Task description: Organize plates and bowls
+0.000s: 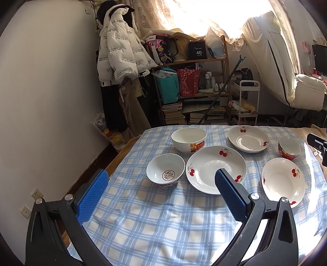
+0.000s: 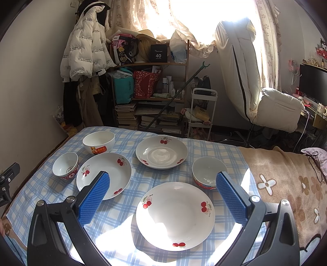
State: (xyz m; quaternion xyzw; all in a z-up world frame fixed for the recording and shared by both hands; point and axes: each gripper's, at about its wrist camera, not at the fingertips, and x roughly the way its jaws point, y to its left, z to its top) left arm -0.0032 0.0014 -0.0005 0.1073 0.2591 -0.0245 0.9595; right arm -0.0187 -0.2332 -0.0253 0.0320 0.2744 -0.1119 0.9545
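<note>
Partly hidden behind a blue finger: middle cherry plate (image 1: pixel 212 165), red-rimmed bowl (image 2: pixel 206 174). Cut off by the frame edge: other gripper (image 1: pixel 318 146). Washed out: window (image 2: pixel 204 14).

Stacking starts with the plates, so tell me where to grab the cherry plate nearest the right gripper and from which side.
Take the nearest cherry plate by its near rim, coming in low from the gripper's own side. It lies flat on the checked cloth, so only the raised sloping lip probably gives the fingers purchase: one over, one under. The right gripper is open and facing it; the red-banded bowl crowds the far right edge.
</note>
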